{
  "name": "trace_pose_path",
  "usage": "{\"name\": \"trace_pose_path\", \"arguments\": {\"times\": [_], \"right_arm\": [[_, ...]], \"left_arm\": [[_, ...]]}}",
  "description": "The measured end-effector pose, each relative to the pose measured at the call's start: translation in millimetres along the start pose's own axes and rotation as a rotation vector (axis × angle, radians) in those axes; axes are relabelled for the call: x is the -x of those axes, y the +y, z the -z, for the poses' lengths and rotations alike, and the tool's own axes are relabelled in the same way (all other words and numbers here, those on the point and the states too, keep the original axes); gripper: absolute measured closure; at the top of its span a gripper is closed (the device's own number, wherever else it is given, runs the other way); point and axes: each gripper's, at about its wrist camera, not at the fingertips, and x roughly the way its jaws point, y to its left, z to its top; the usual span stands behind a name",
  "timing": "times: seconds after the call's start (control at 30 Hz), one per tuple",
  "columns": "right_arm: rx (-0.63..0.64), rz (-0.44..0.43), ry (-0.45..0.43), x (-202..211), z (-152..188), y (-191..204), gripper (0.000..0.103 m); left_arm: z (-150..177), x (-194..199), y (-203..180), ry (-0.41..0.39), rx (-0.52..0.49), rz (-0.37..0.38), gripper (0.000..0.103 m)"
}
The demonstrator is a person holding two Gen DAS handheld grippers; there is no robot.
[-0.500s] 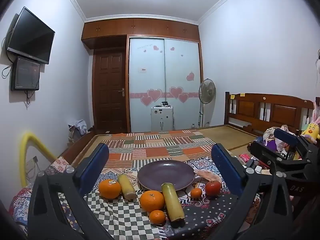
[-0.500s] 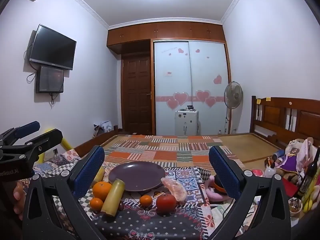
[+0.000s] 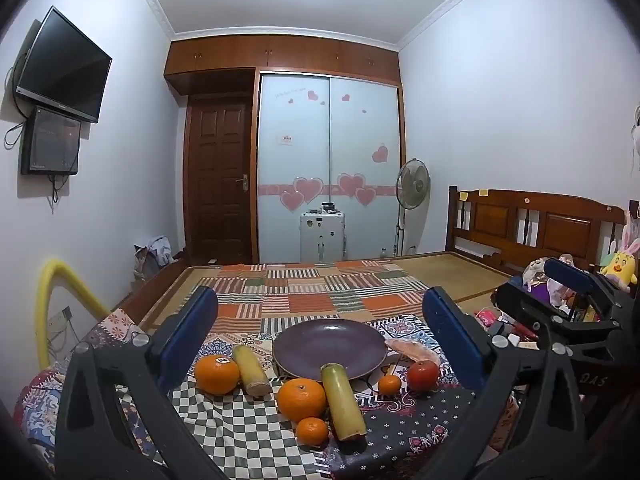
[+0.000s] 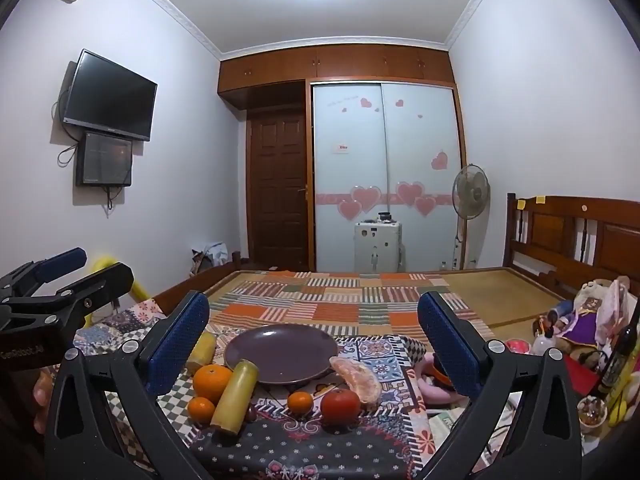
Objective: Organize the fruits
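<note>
At the foot of a patchwork-covered bed [image 3: 320, 292], two handheld tools hover side by side above a cloth-draped worktop [image 3: 248, 432], each pointing almost level with a slight downward tilt toward the far wardrobe [image 3: 328, 168]. Left tool [image 3: 320, 336] stands with its blue-padded fingers [image 3: 188, 336] spread wide, nothing between them; right tool [image 4: 312, 336] is likewise fully spread and holds nothing, clear of the fruit below. Part of a hand [image 4: 42, 400] shows at the lower left edge of the right view, behind the left tool's black frame. Laid out on the worktop is an empty purple plate [image 3: 329, 347], with the fruit ranged in front of it: a large orange with a sticker [image 3: 216, 374] to the left, touching a stub of yellow-green sugarcane [image 3: 250, 368]; a second large orange [image 3: 301, 399] just before the plate, beside a longer sugarcane piece [image 3: 344, 402] whose far end leans on the plate's rim; a small tangerine [image 3: 312, 431] nearest the camera; another small tangerine [image 3: 389, 385] and a red tomato [image 3: 422, 374] to the right; and a peeled pomelo segment [image 3: 412, 350] lying just beside the plate's right edge.
</note>
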Motion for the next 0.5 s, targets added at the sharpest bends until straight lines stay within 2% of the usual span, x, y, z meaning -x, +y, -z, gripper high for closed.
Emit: {"name": "trace_pose_path", "arguments": {"times": [0.5], "right_arm": [[-0.002,-0.010,-0.010,10.6,-2.5,3.0,0.000]], "left_arm": [[-1.0,-2.3,2.9,0.004,0.015,-0.005,0.000]]}}
